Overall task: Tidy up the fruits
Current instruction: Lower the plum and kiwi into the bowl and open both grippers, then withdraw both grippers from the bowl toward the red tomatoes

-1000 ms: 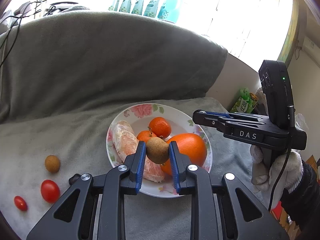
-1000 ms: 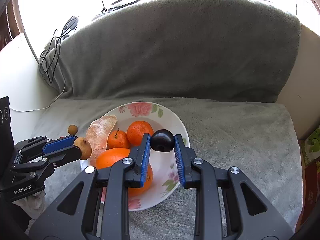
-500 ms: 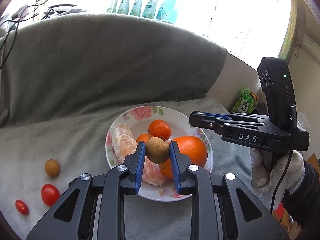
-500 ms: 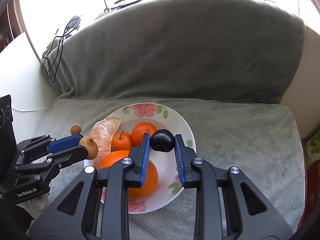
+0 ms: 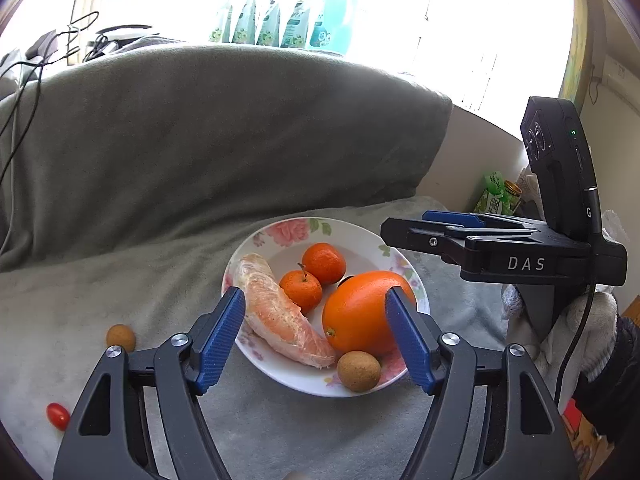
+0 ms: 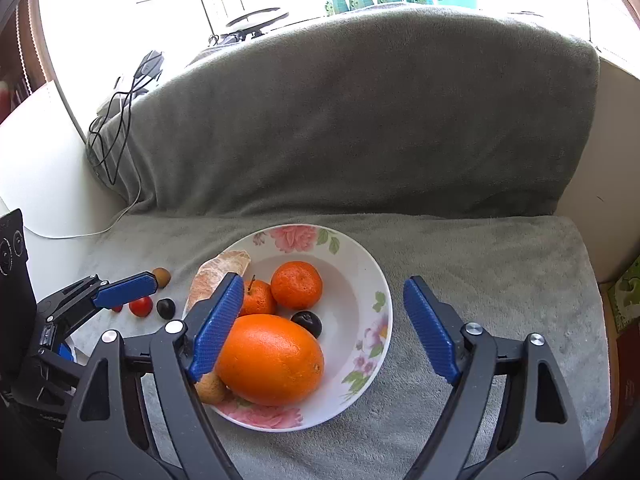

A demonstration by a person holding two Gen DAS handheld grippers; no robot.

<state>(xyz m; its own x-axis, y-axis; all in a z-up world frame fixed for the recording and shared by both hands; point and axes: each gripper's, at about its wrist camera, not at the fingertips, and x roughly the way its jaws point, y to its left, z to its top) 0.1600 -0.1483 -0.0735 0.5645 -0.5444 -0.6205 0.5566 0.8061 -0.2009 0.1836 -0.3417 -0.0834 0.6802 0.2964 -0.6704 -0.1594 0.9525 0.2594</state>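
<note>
Two wrist cameras look steeply down along their own blue-padded fingers at close range onto a grey blanket [image 5: 132, 280]. Both views share the floral plate [image 5: 280, 236] [image 6: 368, 276] near the blanket's front edge; each also catches the opposite gripper at its side edge.

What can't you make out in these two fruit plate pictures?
- Right wrist view: the brown fruit on the plate is mostly hidden by the right tool.
- Left wrist view: the dark fruit is nearly all hidden behind the big orange.
- Bottle labels on the sill: too small, washed out by glare.
</note>
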